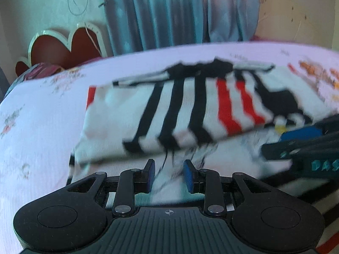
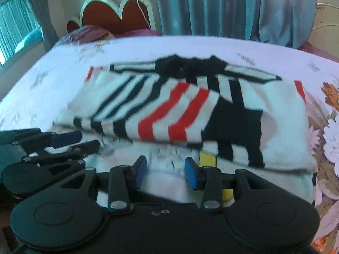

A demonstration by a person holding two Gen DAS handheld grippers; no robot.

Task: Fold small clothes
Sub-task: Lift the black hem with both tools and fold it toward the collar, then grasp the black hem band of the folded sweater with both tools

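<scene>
A bed covered by a pale floral sheet (image 2: 53, 80) stood before blue-grey curtains (image 2: 233, 8), with a red scalloped headboard (image 2: 110, 14) at ten o'clock. On the sheet lay a white knitted garment with black and red stripes (image 2: 180, 110), folded over itself at centre. The left gripper (image 1: 169, 175) and the right gripper (image 2: 165, 172) sat at six o'clock over its near edge, each with fingers parted and holding nothing.
</scene>
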